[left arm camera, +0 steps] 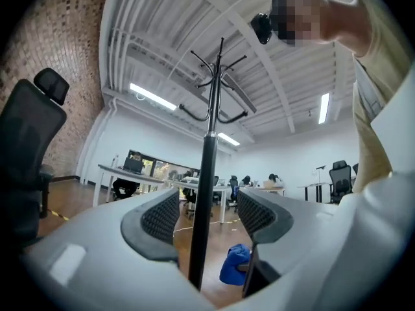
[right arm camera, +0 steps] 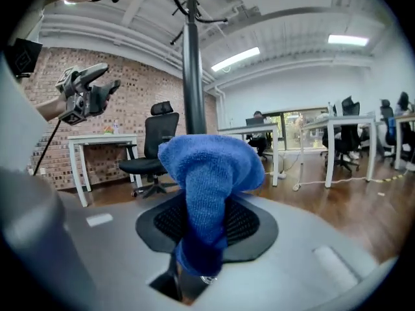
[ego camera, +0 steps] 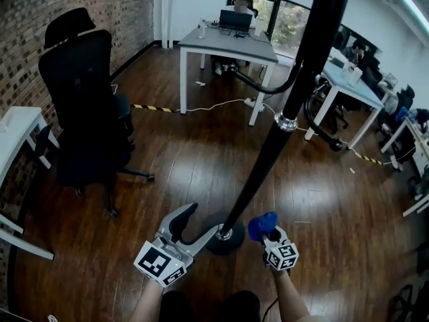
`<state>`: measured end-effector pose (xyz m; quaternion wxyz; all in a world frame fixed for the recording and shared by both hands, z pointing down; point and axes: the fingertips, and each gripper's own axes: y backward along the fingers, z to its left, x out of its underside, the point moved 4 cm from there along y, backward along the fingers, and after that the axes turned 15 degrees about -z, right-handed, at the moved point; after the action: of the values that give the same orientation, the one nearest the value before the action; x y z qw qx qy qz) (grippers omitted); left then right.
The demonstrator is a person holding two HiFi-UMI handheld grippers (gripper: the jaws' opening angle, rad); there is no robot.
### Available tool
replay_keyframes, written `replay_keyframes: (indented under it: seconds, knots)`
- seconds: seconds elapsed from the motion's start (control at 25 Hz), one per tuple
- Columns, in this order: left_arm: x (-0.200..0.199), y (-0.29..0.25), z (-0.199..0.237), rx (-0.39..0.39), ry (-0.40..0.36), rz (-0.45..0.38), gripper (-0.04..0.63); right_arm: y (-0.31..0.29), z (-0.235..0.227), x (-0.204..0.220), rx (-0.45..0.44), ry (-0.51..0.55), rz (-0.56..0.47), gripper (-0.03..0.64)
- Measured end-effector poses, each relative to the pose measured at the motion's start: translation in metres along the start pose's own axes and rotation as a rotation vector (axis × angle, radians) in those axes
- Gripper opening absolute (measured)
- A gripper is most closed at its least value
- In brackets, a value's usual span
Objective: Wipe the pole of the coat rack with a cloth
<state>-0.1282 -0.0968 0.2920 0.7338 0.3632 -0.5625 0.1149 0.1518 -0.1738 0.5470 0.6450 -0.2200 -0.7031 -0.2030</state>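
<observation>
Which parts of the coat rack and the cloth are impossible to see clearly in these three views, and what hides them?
- Head view: the upper end of the pole is cut off by the top edge.
- Left gripper view: the base is hidden behind the body of the left tool.
- Right gripper view: the cloth covers the lower pole and the spot where the jaws of the right tool meet.

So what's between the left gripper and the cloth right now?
The coat rack's pole, low down. The head view shows it between the left gripper and the blue cloth; the left gripper view has it between that gripper's open jaws.
</observation>
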Motion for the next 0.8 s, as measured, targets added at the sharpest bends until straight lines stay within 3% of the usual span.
replay_keyframes:
  seconds: [0.2,0.36,0.48,0.6,0.72,0.8]
  knots:
    - [-0.113,-0.032,-0.018,0.008,-0.01,0.006,0.264,0.045,0.068,-0.175,-0.011,0.07,-0.098,0.132]
    - [-0.2,-0.054,-0.026,-0.061,-0.017,0.033,0.26,0.084,0.102,-0.323,0.092,0.042,-0.19,0.137]
    - [-0.257,-0.077,-0.043,-0.09,-0.014,0.043,0.255,0.124,0.104,-0.419,0.208,0.033,-0.247,0.138]
    - [-0.304,-0.104,-0.064,-0.123,-0.065,0.044,0.251,0.149,0.089,-0.498,0.283,0.045,-0.244,0.138]
    - [-0.331,-0.137,-0.089,-0.148,-0.112,0.033,0.246,0.153,0.07,-0.561,0.264,0.094,-0.222,0.138]
    - [-0.338,-0.158,-0.102,-0.154,-0.114,0.026,0.249,0.146,0.066,-0.594,0.228,0.109,-0.261,0.14]
